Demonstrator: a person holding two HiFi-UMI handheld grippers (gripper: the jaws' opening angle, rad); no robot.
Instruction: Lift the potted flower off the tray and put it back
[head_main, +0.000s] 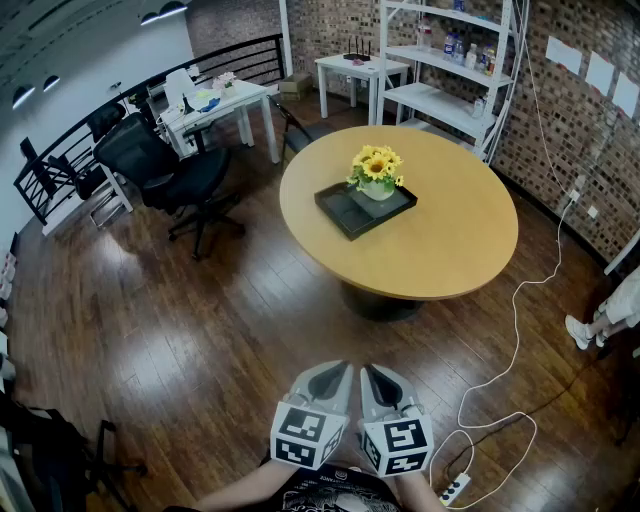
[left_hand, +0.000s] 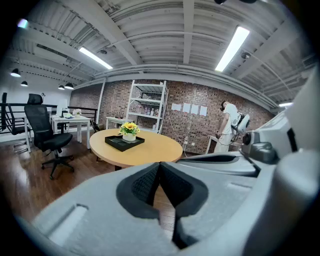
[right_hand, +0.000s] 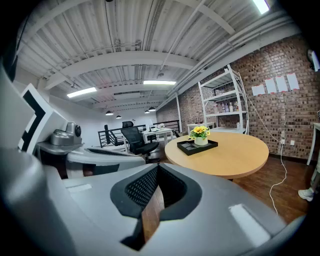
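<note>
Left gripper (head_main: 340, 368), right gripper (head_main: 372, 370): jaws together, nothing held. Pot (head_main: 377, 188) well ahead, seemingly at far corner of tray (head_main: 345, 212). Risk: clamping blooms (head_main: 375, 162), not pot, tips it.

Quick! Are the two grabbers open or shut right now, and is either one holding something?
Left gripper: closed, holding nothing.
Right gripper: closed, holding nothing.

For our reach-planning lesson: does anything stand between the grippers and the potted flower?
Nothing visible does. Only bare floor and the table top's near side lie between the left gripper, the right gripper and the potted flower on its tray.
</note>
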